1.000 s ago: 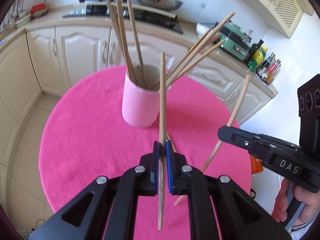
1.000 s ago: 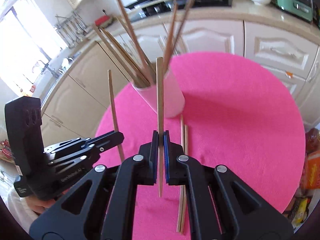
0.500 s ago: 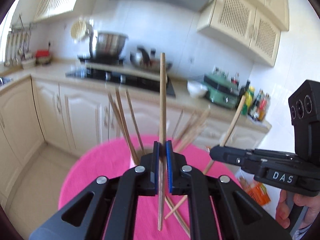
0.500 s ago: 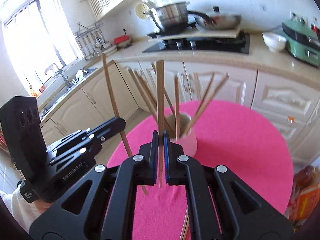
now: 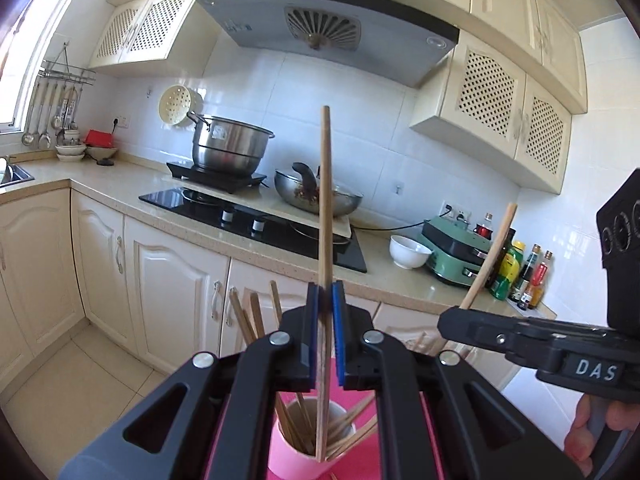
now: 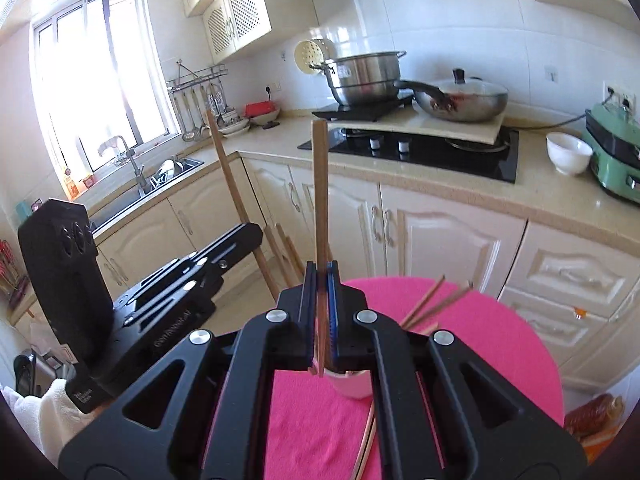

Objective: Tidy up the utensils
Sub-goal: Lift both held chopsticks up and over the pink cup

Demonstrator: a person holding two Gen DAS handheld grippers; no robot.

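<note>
Both the left tongs and right tongs, each pinching one upright chopstick, have risen above the pink cup at six o'clock on the table, so insertion appears imminent.

Cup stood on cloth, chopsticks held in it. Loose chopsticks laid on cloth before cup. Worktop behind, bowl on it.

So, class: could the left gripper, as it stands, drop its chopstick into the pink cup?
Probably yes. The left gripper holds its chopstick upright, and its lower end seems to hang over the pink cup, whose open mouth still has room among the other sticks.
</note>
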